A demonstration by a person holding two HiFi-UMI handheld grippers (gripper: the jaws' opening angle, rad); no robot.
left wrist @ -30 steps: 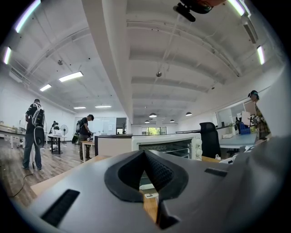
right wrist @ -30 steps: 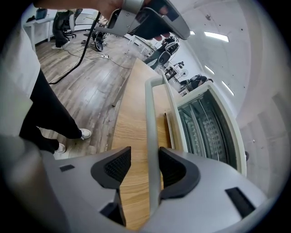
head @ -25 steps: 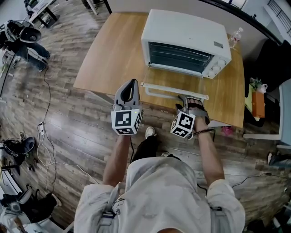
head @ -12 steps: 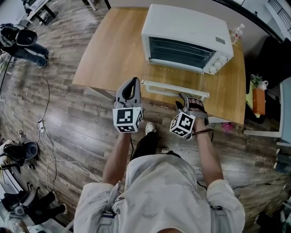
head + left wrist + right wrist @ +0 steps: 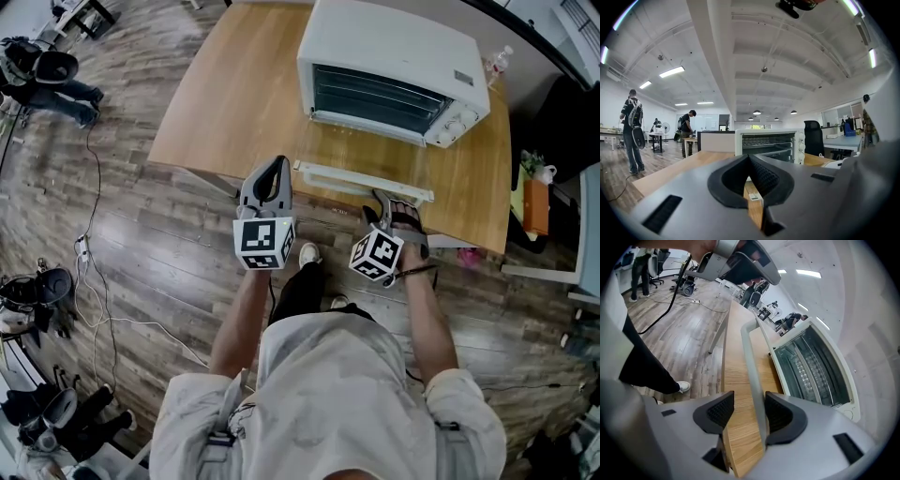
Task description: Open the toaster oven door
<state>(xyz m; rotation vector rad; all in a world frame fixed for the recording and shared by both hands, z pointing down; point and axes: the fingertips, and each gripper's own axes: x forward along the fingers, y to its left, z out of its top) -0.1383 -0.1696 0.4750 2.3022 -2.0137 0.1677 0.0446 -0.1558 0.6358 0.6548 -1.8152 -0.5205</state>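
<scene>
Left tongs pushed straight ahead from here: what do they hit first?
Probably the oven front, near its left edge. The shut left tongs point across bare table, just past the open door; depth is unclear.

Nothing legible is coming through anywhere right now, not a word and not a number. In the head view the boxy white metal toaster oven [image 5: 394, 56] is showing a small grey panel [image 5: 464, 77] at the right end of its front, but any print on it is too small to read. The white marker cube [image 5: 263, 242] on the left gripper [image 5: 272, 173] and the matching cube [image 5: 378, 255] on the right gripper [image 5: 382, 204] are showing only black-and-white square patterns, no letters or digits. Both gripper views are giving no readable print either.
</scene>
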